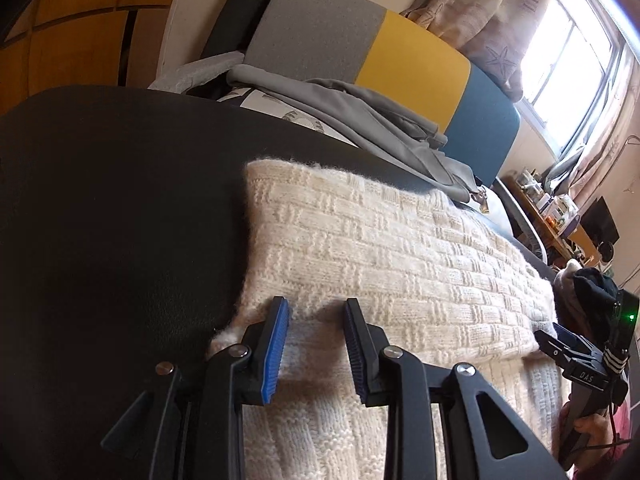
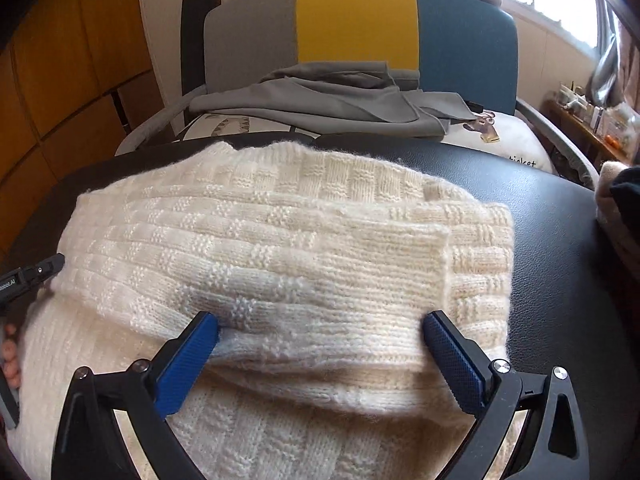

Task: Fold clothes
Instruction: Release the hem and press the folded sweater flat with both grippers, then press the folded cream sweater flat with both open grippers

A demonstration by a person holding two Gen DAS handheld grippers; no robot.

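Note:
A cream knitted sweater (image 2: 288, 240) lies folded on a black leather surface (image 2: 560, 240); it also shows in the left wrist view (image 1: 380, 240). My left gripper (image 1: 316, 312) is open, its blue pads either side of the sweater's near left edge. My right gripper (image 2: 320, 326) is wide open, its pads astride the folded near edge and the sleeve cuff. The right gripper shows at the right of the left wrist view (image 1: 576, 356). The left gripper's tip shows at the left of the right wrist view (image 2: 40, 270).
A grey garment (image 2: 340, 100) lies behind on a chair with a grey, yellow and blue backrest (image 2: 356, 24). A dark clothes pile (image 1: 588, 284) sits to the right. A cluttered desk (image 1: 560, 216) and window stand at the far right.

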